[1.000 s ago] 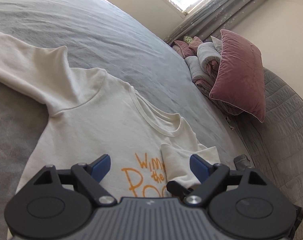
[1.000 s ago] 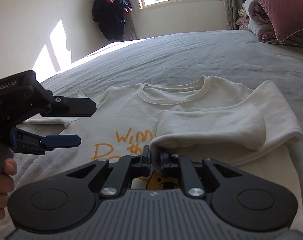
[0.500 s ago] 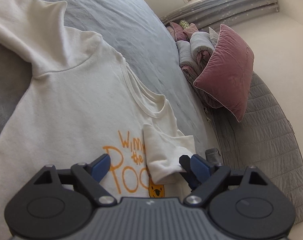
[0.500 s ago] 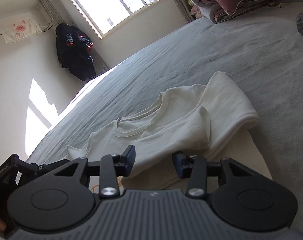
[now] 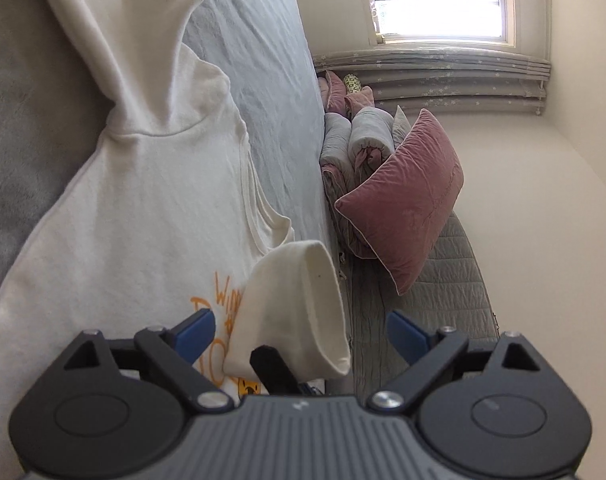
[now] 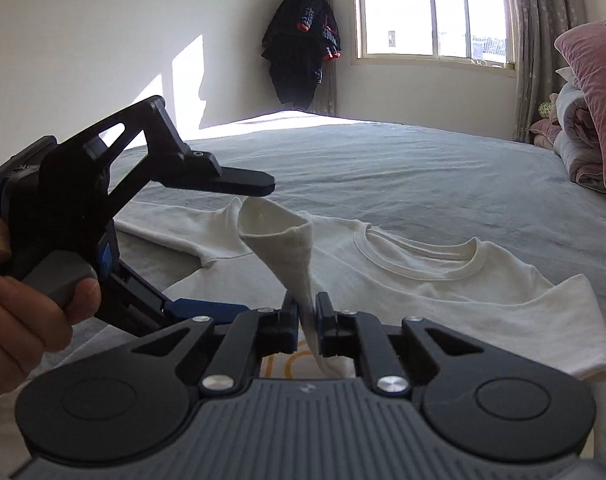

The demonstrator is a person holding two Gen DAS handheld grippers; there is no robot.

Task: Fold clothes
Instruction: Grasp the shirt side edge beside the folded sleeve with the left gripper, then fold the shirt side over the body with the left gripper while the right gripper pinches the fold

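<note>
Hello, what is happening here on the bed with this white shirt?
A person is folding a white T-shirt on a grey bed with two handheld grippers. The right gripper has just closed on the sleeve and holds it up off the shirt. The left gripper, open wide, hovers around the raised sleeve without pinching it.

Wide bed with a grey, slightly wrinkled cover (image 6: 403, 168), filling most of both views. At its head end, a plump dusty-pink velvet pillow (image 5: 407, 196), leaning on a stack of rolled grey and pink quilts (image 5: 355, 148). Beside them, a grey quilted headboard (image 5: 447, 292). Behind, a bright window with a pale frame (image 6: 431, 12) and grey star-patterned curtains (image 5: 443, 80), drawn aside. In the room corner, dark clothes with red details (image 6: 301, 36), hanging against the cream wall (image 6: 103, 40). On that wall, a patch of sunlight.
</note>
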